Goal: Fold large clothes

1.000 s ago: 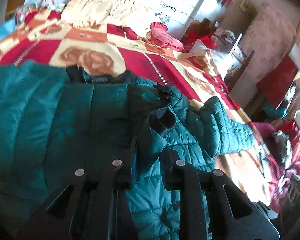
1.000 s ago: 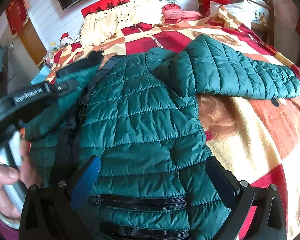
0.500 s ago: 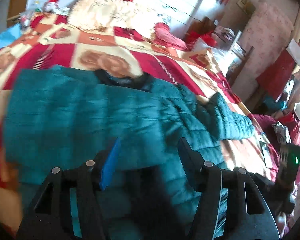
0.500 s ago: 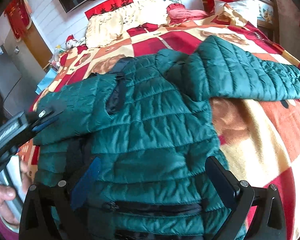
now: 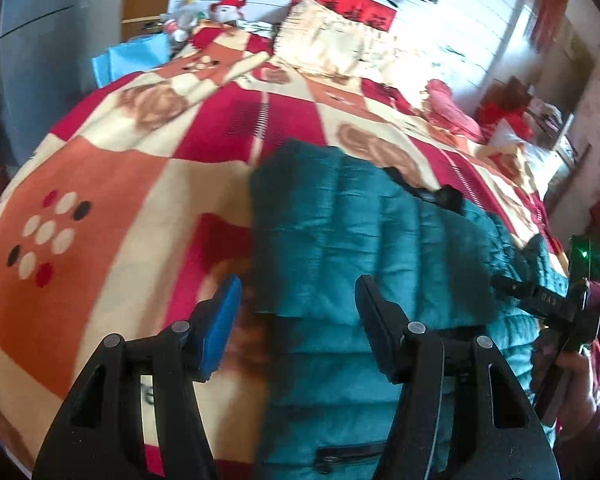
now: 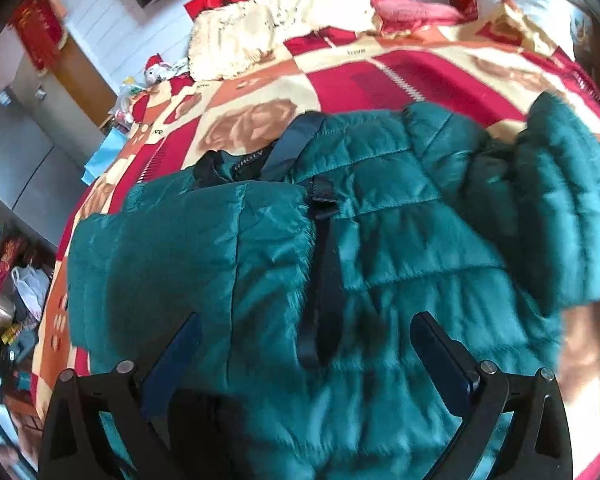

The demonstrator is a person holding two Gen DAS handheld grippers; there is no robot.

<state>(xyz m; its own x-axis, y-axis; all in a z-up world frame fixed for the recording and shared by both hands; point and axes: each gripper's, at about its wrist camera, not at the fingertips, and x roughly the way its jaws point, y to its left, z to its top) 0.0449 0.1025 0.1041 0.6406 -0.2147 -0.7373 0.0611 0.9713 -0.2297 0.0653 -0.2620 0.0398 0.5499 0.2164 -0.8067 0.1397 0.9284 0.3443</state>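
Jacket: the teal quilted puffer jacket (image 6: 380, 260) lies front-up across the patterned blanket (image 5: 100, 200), black collar (image 6: 216, 168) toward the cream pillow (image 6: 260, 24).
Change: a second ago the left gripper (image 5: 296, 312) pinched the near sleeve; now the folded sleeve (image 6: 188, 256) lies flat over the chest beside the zipper, and the gripper has pulled away.
Left gripper: about half open, holding nothing, poised over the jacket's edge.
Right gripper (image 6: 308, 344): wide open and empty, over the jacket's middle.
Other sleeve (image 6: 564, 208): still spread out past the jacket's far shoulder.
Meaning: one sleeve fold looks done; the other sleeve likely comes next.
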